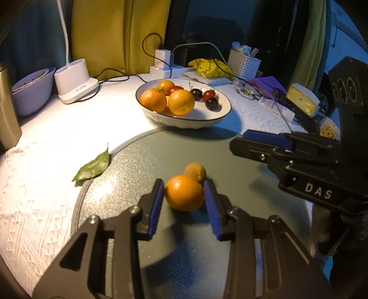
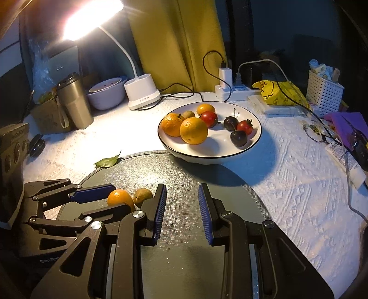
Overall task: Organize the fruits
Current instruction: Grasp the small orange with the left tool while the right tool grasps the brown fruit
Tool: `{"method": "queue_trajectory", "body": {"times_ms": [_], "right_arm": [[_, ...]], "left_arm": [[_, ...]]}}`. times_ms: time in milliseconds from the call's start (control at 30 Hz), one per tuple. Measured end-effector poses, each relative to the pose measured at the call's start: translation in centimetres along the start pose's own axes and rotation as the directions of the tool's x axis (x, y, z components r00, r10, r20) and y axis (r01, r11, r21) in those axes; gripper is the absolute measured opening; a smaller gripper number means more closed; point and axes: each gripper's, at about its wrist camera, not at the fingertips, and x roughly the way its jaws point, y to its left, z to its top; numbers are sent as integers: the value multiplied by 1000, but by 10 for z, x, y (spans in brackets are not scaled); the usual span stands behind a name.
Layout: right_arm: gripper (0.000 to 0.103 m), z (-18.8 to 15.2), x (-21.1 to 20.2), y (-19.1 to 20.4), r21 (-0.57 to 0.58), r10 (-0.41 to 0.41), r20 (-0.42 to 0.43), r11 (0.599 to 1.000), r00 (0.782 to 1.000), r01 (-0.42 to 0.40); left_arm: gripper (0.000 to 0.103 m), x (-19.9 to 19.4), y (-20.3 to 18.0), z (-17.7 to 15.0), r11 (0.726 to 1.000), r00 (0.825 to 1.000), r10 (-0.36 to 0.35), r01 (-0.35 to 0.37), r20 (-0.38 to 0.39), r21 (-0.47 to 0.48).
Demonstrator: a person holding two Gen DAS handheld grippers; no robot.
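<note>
Blue-padded left gripper (image 1: 184, 200) brackets a small orange (image 1: 184, 192), pads at its sides; whether it grips is unclear. Just beyond sits a brownish fruit (image 1: 195, 172). Right gripper (image 2: 181, 211) gapes, holding nothing. Farther ahead, the fruit bowl (image 2: 253, 142).

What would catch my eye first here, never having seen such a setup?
Probably the white bowl at the back of the table, piled with oranges and small dark and red fruits under a bright desk lamp. Nearer, on a round grey mat, the left gripper has its blue pads on either side of an orange, a smaller brownish fruit just behind it. The right gripper hangs open over the mat, holding nothing.
</note>
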Motion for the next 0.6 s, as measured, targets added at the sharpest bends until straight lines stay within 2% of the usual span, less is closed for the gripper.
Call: {"method": "queue_trajectory", "body": {"times_ms": [600], "right_arm": [[31,2,18,35,-52,54,-47,997,997,-56]], "left_arm": [[37,-32,33,0,999,997,30,-26,73,-43]]}}
